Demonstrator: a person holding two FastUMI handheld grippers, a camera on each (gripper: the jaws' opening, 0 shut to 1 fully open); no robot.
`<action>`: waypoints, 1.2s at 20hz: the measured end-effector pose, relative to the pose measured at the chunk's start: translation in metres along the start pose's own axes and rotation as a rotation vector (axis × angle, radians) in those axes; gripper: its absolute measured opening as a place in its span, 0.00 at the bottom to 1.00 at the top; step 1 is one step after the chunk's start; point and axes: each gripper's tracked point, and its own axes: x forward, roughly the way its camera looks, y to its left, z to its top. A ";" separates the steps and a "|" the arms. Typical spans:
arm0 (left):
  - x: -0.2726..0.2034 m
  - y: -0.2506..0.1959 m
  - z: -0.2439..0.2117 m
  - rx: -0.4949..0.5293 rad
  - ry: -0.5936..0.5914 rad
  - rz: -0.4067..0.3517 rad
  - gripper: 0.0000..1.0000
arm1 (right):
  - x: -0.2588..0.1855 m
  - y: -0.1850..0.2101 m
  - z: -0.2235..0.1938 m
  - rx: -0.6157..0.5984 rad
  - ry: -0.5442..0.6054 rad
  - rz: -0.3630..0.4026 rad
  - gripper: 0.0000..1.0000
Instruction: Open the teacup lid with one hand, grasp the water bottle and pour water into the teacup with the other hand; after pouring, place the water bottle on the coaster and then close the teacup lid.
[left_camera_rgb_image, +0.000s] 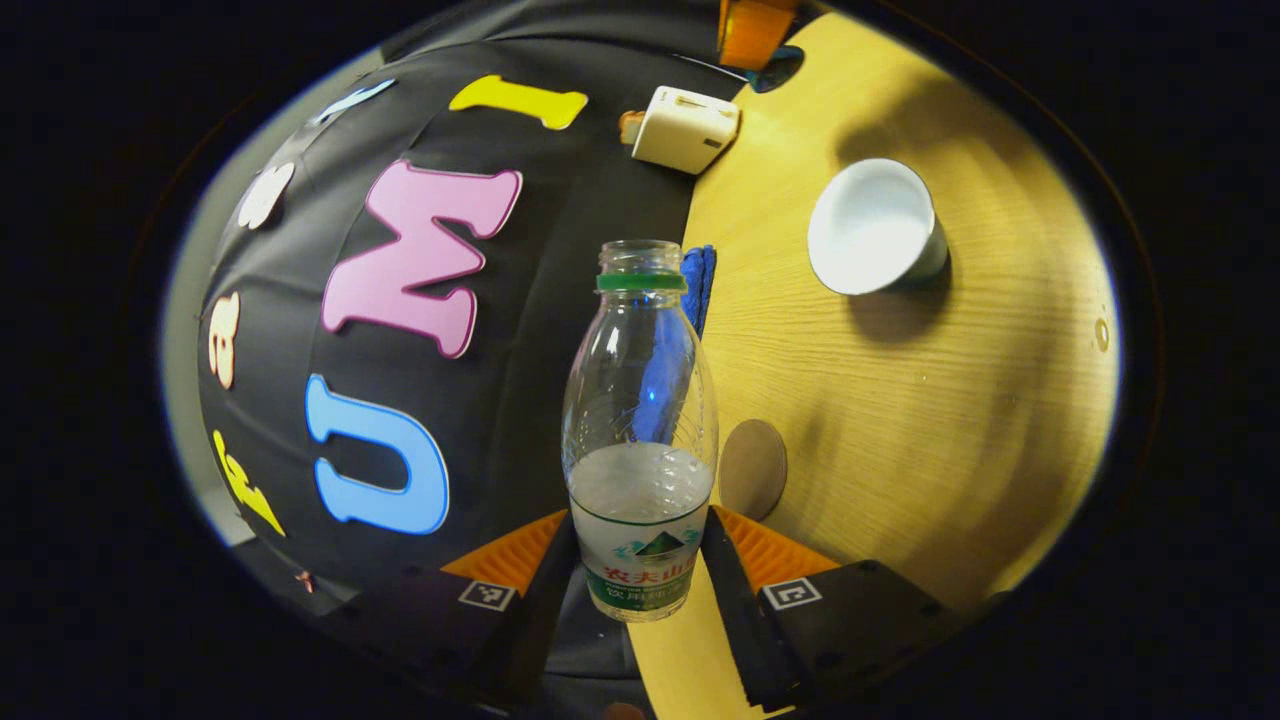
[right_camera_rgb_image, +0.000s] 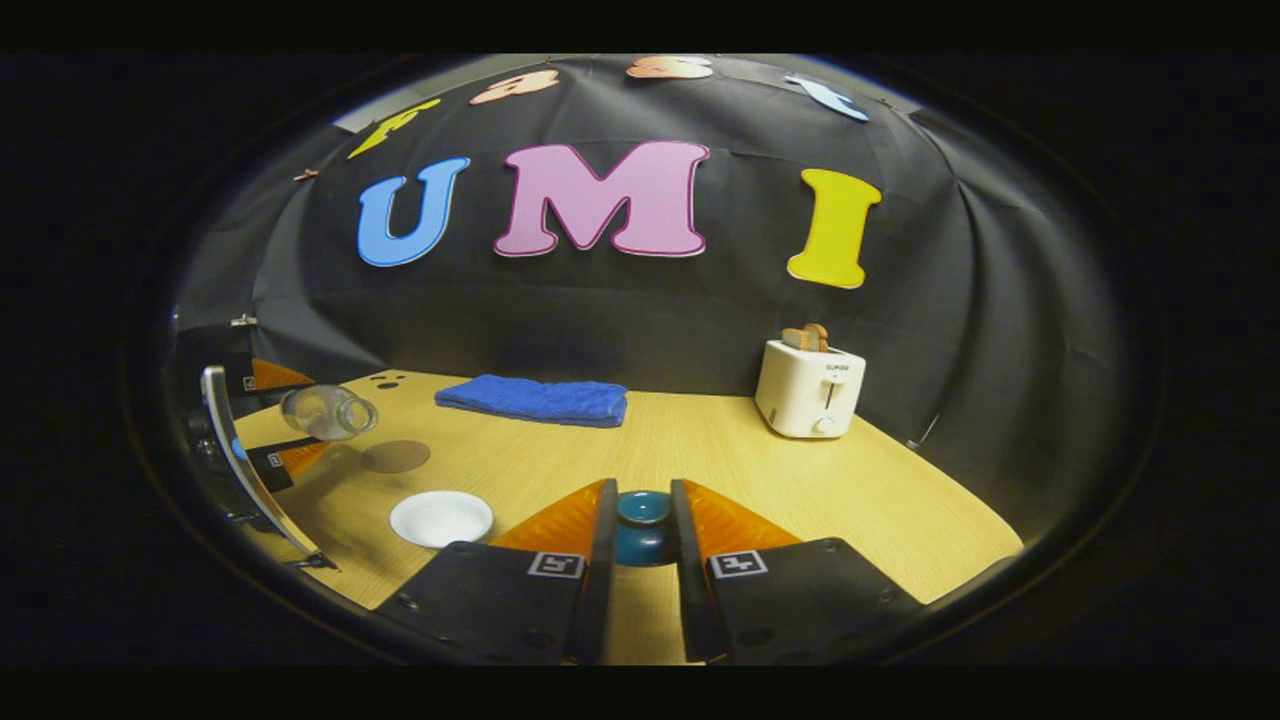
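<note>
Left tongs squeeze the open water bottle, tipped sideways over the table near the white teacup and coaster. Right tongs pinch the blue teacup lid.

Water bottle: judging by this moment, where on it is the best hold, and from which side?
The water bottle is best held at its labelled lower body, from the side, as the left tool has it: straight walls there, neck open and free to pour toward the teacup.

Dim, warm light from above; the teacup casts a soft shadow, and edges bulge with fisheye distortion.
</note>
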 end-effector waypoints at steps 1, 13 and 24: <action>0.002 -0.002 0.003 0.021 -0.008 -0.002 0.75 | 0.000 -0.003 0.001 -0.004 -0.001 -0.004 0.31; 0.013 0.003 0.010 0.229 -0.070 0.048 0.75 | -0.003 -0.010 0.000 -0.022 -0.004 -0.013 0.36; 0.022 0.006 0.018 0.333 -0.102 0.068 0.75 | -0.003 -0.009 0.000 -0.022 -0.012 -0.023 0.30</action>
